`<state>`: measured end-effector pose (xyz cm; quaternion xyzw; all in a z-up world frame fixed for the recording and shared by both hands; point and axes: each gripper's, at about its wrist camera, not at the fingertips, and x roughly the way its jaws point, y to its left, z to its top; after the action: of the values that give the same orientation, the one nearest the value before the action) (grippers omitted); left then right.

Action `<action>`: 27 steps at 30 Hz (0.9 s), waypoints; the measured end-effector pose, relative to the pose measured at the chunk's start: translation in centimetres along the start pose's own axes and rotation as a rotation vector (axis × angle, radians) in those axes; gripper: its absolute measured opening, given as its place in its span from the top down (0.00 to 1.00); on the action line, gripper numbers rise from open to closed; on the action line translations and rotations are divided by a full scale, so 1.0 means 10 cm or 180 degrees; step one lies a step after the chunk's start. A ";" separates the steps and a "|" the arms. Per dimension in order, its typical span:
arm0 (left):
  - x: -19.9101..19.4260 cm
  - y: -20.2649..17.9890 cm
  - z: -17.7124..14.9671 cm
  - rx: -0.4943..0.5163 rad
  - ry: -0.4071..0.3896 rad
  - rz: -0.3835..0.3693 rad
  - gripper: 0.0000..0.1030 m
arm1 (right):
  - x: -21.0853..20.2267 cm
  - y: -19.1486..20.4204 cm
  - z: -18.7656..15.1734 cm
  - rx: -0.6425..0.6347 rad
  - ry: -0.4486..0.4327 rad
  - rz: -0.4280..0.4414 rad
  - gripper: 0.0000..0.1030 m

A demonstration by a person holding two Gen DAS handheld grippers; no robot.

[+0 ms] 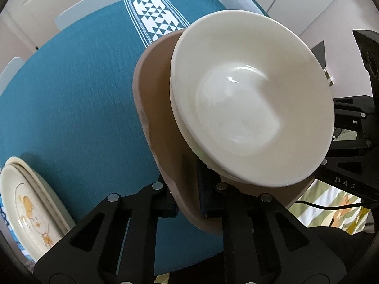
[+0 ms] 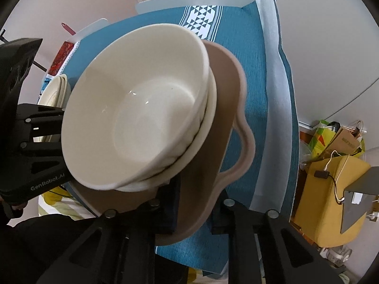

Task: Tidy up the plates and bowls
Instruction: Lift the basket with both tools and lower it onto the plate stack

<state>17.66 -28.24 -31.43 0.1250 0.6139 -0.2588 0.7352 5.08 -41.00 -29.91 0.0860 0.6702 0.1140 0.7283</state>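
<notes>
**Desk:** What does the frame show?

**Photographer:** Both tools clamped on one tan tray (image 1: 161,127). The left gripper (image 1: 188,203) pinches the tray's near rim, one finger on either face of the wall. The right gripper (image 2: 194,213) does the same on the opposite side, close to the tray's looped handle (image 2: 246,146). The tray sits over a teal tablecloth (image 1: 71,94); whether it rests on the cloth or hangs just above it, I cannot tell.

**Desk:** And the crockery?

**Photographer:** A stack of white bowls (image 2: 132,108) stands inside the tray, pushed toward the left gripper's end rather than centred. A second pile, cream plates with a cartoon print (image 1: 30,210), lies well apart from the tray, at the table's edge beyond the left gripper.

**Desk:** The risk?

**Photographer:** My reading: the rim is thin and each grip is narrow, so the tray could pivot on the pads. With the weight off-centre, uneven lifting by the two hands would tip it, and the glazed bowls would slide or topple out. A swing toward the plates could also clip them.
</notes>
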 end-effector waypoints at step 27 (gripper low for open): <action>-1.54 0.49 -0.64 -0.0736 -0.0660 0.0492 0.90 | -0.78 1.01 0.62 -0.0927 -0.0460 0.0119 0.83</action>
<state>13.20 -17.49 -18.52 0.0591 0.5491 -0.1407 0.8217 10.10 -33.29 -19.13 0.0000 0.5908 0.2170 0.7771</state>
